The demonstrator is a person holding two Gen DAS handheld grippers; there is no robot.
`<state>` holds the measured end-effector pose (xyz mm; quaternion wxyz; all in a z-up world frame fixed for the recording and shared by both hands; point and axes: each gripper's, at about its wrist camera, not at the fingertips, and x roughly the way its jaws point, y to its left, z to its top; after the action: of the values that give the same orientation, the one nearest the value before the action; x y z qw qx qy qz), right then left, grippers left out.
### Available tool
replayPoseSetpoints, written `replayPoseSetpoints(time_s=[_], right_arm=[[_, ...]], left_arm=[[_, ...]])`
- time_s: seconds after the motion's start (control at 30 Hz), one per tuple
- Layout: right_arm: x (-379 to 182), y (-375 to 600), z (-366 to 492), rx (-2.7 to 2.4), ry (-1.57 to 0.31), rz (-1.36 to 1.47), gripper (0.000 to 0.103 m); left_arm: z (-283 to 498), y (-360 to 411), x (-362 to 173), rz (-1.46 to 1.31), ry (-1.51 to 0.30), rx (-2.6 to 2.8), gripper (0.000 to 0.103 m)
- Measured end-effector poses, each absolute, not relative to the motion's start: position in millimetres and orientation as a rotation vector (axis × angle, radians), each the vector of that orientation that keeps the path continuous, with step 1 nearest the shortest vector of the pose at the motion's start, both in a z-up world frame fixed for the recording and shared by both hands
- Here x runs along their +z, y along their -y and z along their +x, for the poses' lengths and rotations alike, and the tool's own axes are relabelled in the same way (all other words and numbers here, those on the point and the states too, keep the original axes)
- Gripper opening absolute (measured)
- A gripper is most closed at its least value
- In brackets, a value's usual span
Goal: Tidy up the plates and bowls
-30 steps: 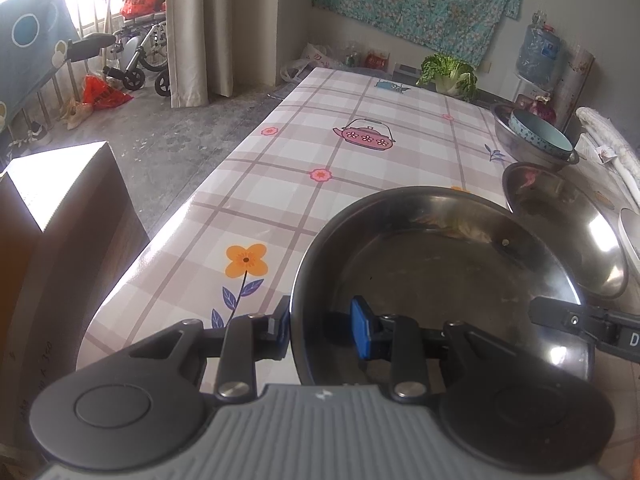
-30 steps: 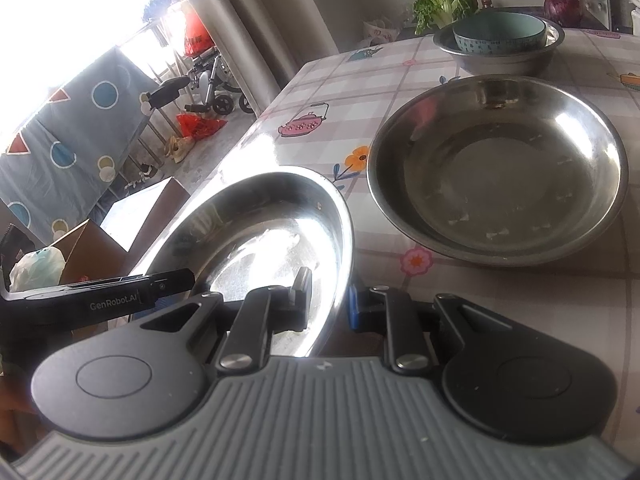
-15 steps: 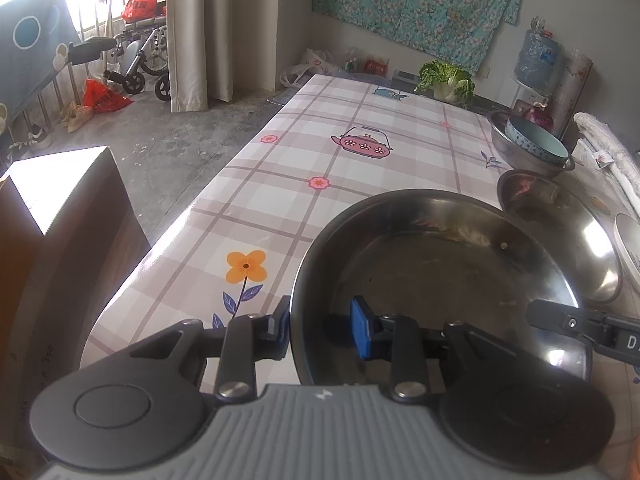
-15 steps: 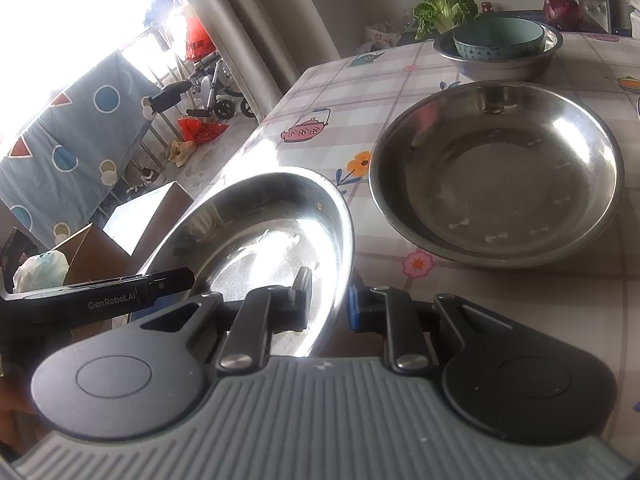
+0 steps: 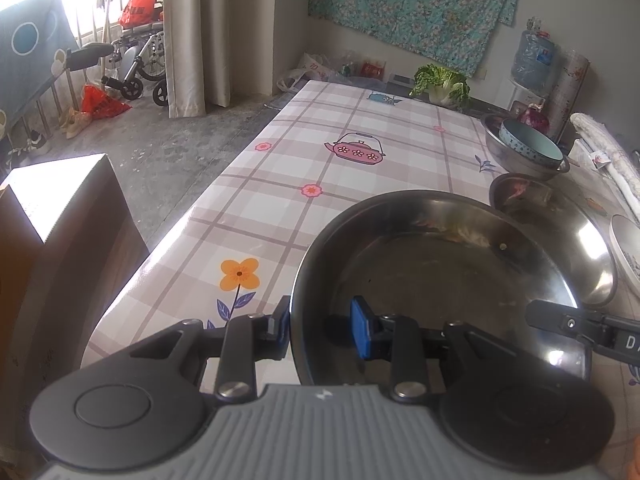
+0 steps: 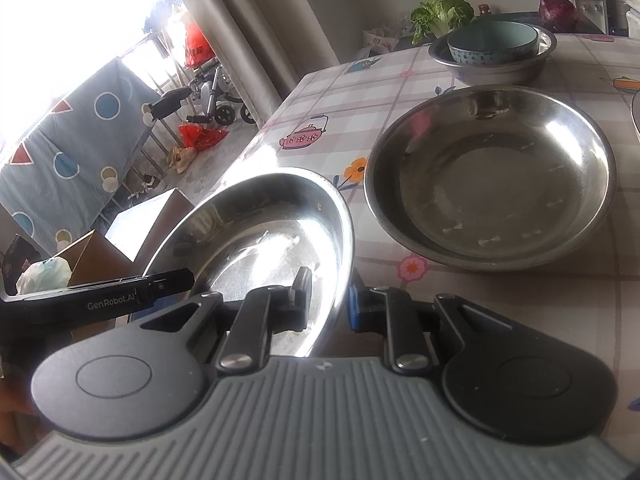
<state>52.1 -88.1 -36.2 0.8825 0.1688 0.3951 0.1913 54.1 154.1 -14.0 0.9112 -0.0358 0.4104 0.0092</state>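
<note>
A wide steel plate (image 5: 432, 280) is held above the table by both grippers. My left gripper (image 5: 320, 330) is shut on its near left rim, and my right gripper (image 6: 328, 300) is shut on its near right rim, where the plate (image 6: 272, 232) tilts up. A second, larger steel plate (image 6: 492, 176) lies flat on the table ahead to the right; it also shows in the left wrist view (image 5: 580, 240). Farther back a teal bowl (image 6: 492, 42) sits inside a steel basin (image 6: 496, 66).
The table (image 5: 320, 168) has a checked cloth with flowers and a teapot. A white plate edge (image 5: 626, 248) lies at the far right. A cabbage (image 5: 440, 84) and a red onion (image 6: 558, 8) are at the far end. A cardboard box (image 5: 52, 232) stands left of the table.
Both grippers have lifted the held steel plate a little higher and back; the table and the other plate now look farther away. Both grips are unchanged.
</note>
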Motion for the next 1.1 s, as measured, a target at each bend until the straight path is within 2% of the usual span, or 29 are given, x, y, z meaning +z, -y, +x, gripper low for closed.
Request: replayPoseSetpoints(time_s=[1.1], right_arm=[[-17.2, 124.3, 31.6, 0.344, -0.753, 0.416, 0.019]], left_arm=[[60.0, -115.4, 7.7, -0.023, -0.796, -0.035, 0.031]])
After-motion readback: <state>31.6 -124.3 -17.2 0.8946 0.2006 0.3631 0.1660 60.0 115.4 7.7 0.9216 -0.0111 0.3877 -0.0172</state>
